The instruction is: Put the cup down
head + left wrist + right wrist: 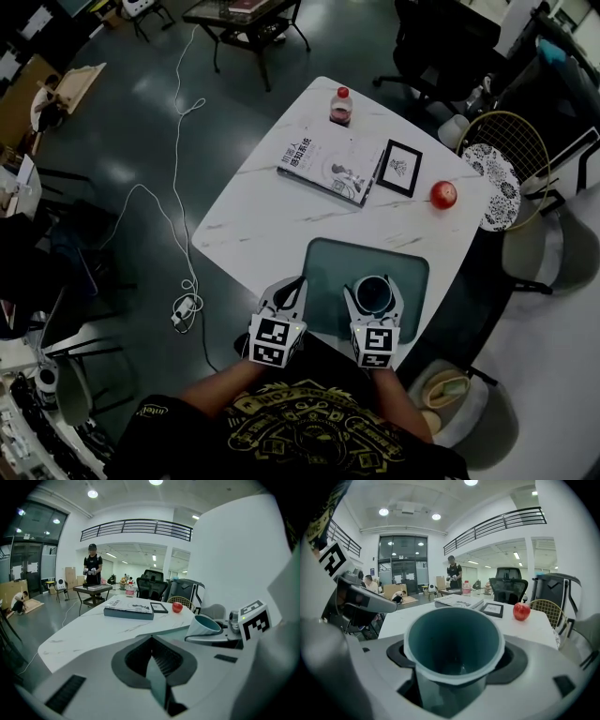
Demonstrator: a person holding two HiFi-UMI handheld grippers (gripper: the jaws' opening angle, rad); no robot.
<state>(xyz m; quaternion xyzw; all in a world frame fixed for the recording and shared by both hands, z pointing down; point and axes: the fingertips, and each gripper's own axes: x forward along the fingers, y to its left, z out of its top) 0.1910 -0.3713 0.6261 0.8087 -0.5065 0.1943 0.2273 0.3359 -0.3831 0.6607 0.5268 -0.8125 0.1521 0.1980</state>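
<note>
1. Over the mat (328,267), the right gripper (373,292) clamps the upright cup (373,296) by its wall.
2. The left gripper (292,285), beside the mat's left edge, sits closed and empty.
3. The cup seems light, rigid and slick.

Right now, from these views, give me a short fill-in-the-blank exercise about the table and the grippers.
The right gripper is shut on a teal ___.
The left gripper holds ___.
The bottle has a ___ cap.
Beside the picture frame lies a red ___.
Missing words: cup, nothing, red, apple.
</note>
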